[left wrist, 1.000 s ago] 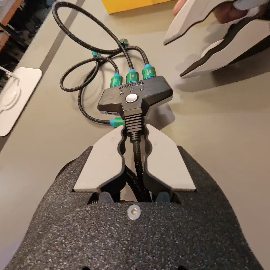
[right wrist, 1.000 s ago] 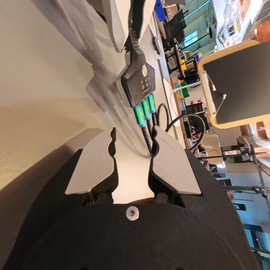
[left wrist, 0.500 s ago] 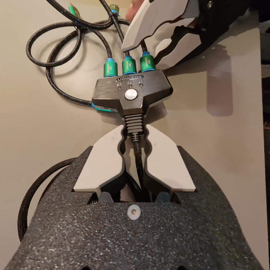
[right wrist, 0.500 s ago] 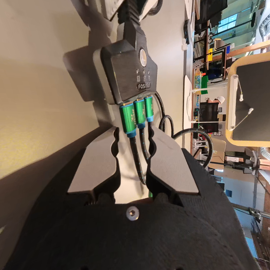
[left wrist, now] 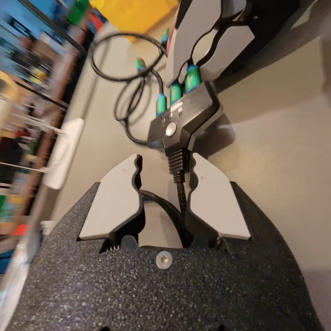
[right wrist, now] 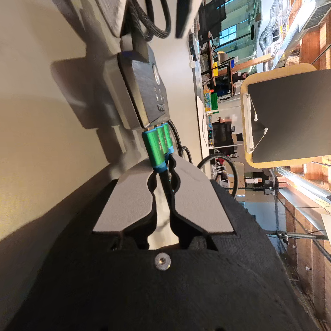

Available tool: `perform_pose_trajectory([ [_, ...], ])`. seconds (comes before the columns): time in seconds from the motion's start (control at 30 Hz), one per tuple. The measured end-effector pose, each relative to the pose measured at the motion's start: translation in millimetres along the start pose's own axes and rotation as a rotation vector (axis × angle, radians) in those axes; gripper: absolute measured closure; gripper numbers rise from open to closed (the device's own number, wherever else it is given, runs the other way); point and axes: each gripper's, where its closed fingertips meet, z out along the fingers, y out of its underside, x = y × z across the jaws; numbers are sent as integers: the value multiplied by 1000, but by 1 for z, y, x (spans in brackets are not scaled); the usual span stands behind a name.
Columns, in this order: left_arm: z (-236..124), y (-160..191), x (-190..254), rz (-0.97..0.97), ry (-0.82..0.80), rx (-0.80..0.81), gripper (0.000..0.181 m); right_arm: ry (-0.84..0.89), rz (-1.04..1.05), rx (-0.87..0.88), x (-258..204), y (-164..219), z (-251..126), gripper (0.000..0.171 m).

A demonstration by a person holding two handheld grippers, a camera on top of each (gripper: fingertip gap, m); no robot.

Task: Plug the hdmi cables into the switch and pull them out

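The black HDMI switch [left wrist: 180, 114] lies on the tan table with three green plugs in its far edge. It also shows in the right wrist view [right wrist: 145, 93]. My left gripper [left wrist: 166, 157] is open, and the switch's ribbed cable collar [left wrist: 177, 161] rests against its right finger. My right gripper [right wrist: 162, 166] is shut on the black cable just behind the nearest green plug [right wrist: 155, 148]. A sliver of gold metal shows between that plug and the switch. In the left wrist view the right gripper [left wrist: 191, 71] sits over the rightmost plug [left wrist: 192, 80].
Loose black cable loops [left wrist: 125, 59] with a free green plug lie beyond the switch. A yellow box [left wrist: 136, 16] sits at the far edge and a white pad [left wrist: 66, 152] at the table's left edge. A tan-framed dark board [right wrist: 286, 116] stands beyond.
My left gripper has opened and let go of the switch's cable collar, and its view has swung. My right gripper has moved onto the rightmost plug's cable and shut on it.
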Motion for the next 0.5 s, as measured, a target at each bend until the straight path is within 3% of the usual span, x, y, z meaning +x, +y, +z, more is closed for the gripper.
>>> perform_pose_trajectory([
  [0.03,-3,-6,-1,71,-74,25,130,1,8,-5,0,0,0,160],
  [0.13,-4,-14,5,313,-238,-5,130,9,20,-23,1,0,1,160],
  [0.27,10,-27,21,519,-326,-26,136,14,49,-35,1,-5,2,160],
  [0.37,20,-27,11,557,-409,-101,144,16,54,-22,0,-11,2,160],
  [0.4,24,-25,13,566,-392,-116,156,25,52,-29,1,-10,2,160],
  [0.5,26,-24,12,554,-393,-121,158,35,43,-6,1,-10,1,159],
])
